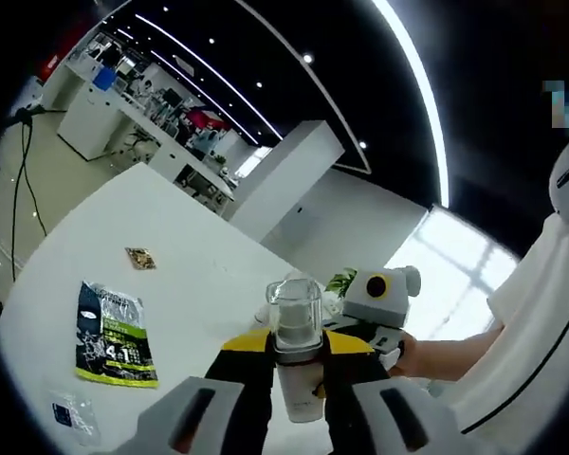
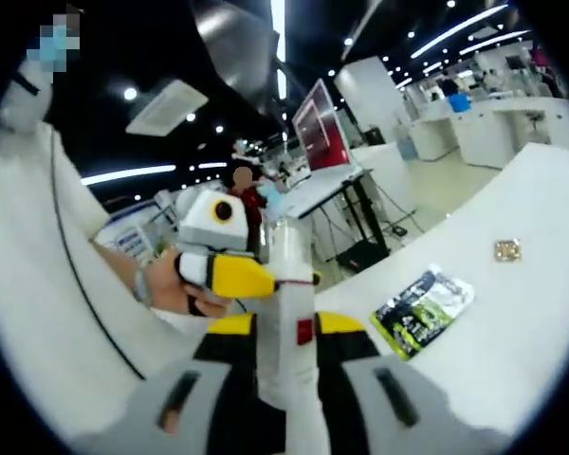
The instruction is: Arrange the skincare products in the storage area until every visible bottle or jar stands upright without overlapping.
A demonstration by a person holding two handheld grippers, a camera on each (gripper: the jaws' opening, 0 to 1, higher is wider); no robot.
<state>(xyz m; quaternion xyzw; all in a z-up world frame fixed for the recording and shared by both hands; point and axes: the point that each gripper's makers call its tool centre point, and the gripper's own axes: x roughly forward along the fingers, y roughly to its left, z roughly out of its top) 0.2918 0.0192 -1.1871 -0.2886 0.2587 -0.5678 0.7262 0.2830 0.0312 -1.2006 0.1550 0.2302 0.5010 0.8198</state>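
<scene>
Both the left hand-held gripper (image 1: pixel 299 365) and right hand-held gripper (image 2: pixel 286 332) clamp one white clear-capped bottle (image 1: pixel 297 332) above the worktop (image 1: pixel 190 246); release one before lowering it upright.

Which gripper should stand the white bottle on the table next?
Probably left. The left gripper clamps the white bottle upright under its clear cap, with the white table right ahead. The right gripper grips it too.

I can't read the print on the green packet (image 1: pixel 116 335) beside the white bottle (image 1: pixel 296 355). My left gripper (image 1: pixel 297 365) hides the bottle's lower sides.
</scene>
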